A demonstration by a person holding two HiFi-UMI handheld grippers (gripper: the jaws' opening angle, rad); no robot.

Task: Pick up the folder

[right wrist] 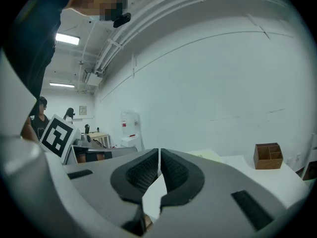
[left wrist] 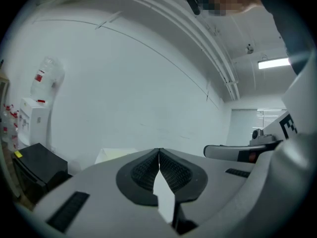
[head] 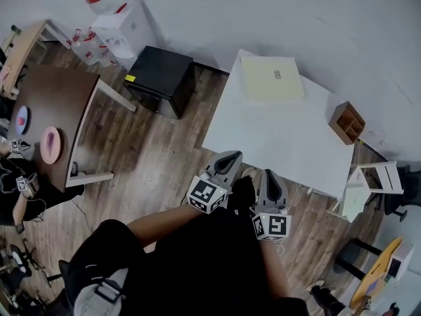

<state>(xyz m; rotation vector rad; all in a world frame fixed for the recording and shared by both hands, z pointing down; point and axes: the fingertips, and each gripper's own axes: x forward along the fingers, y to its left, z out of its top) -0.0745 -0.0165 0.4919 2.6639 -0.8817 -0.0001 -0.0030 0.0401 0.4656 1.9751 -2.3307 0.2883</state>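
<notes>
A pale yellow folder (head: 272, 78) lies flat at the far end of the white table (head: 276, 140). In the left gripper view the folder (left wrist: 115, 154) shows as a pale slab beyond the jaws; in the right gripper view the folder (right wrist: 210, 154) peeks over the right jaw. My left gripper (head: 232, 157) is shut and empty, its tip at the table's near edge. My right gripper (head: 269, 176) is shut and empty too, just short of that edge. Both are held side by side, well short of the folder.
A wooden compartment box (head: 347, 122) stands at the table's right edge. A black cabinet (head: 160, 79) sits on the wood floor left of the table, with a brown table (head: 49, 110) further left. A white chair (head: 368, 180) stands at the right.
</notes>
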